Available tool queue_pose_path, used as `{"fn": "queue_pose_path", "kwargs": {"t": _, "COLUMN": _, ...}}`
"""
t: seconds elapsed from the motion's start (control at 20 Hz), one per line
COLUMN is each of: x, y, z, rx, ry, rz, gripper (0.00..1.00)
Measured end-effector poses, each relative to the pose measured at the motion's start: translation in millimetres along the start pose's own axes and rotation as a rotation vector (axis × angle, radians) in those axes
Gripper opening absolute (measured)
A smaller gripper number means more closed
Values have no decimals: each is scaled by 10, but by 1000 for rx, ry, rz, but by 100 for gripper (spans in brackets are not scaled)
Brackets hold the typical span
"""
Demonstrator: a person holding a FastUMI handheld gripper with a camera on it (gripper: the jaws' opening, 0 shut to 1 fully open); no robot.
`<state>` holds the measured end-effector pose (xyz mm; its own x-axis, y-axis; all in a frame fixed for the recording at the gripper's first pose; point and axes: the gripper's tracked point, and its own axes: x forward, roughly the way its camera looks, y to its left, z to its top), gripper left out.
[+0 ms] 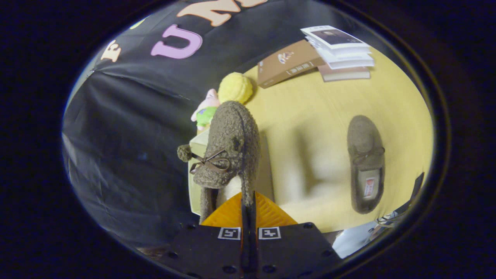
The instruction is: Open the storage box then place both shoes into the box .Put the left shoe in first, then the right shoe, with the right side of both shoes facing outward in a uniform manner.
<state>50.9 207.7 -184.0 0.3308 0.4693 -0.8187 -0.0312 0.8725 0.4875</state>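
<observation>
A fuzzy brown shoe [228,147] with a small bow and a pompom hangs from my gripper [248,205], whose two fingers are pinched on the rim of its heel opening. The shoe is lifted, toe pointing away from me, over the pale storage box [195,186]; only a strip of the box shows behind the shoe. The other brown shoe [365,162] lies flat on the yellow table [310,116] to the right of the fingers, its opening with an insole label facing up.
A brown book [288,64] and a stack of white and brown books [341,52] lie at the far end of the table. A yellow fluffy ball [235,87] and a pink-green plush toy [205,110] sit beyond the held shoe.
</observation>
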Motion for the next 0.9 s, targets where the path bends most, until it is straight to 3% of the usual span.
{"fn": "queue_pose_path", "kwargs": {"t": 0.25, "x": 246, "y": 695, "z": -212, "rx": -1, "ry": 86, "rz": 104, "gripper": 3}}
{"fn": "queue_pose_path", "kwargs": {"t": 0.35, "x": 480, "y": 819, "z": -305, "rx": -20, "ry": 111, "rz": 103, "gripper": 3}}
{"fn": "queue_pose_path", "kwargs": {"t": 0.65, "x": 1264, "y": 872, "z": -580, "rx": -31, "ry": 133, "rz": -3, "gripper": 3}}
{"fn": "queue_pose_path", "kwargs": {"t": 0.9, "x": 1697, "y": 694, "z": -687, "rx": -78, "ry": 137, "rz": -158, "gripper": 3}}
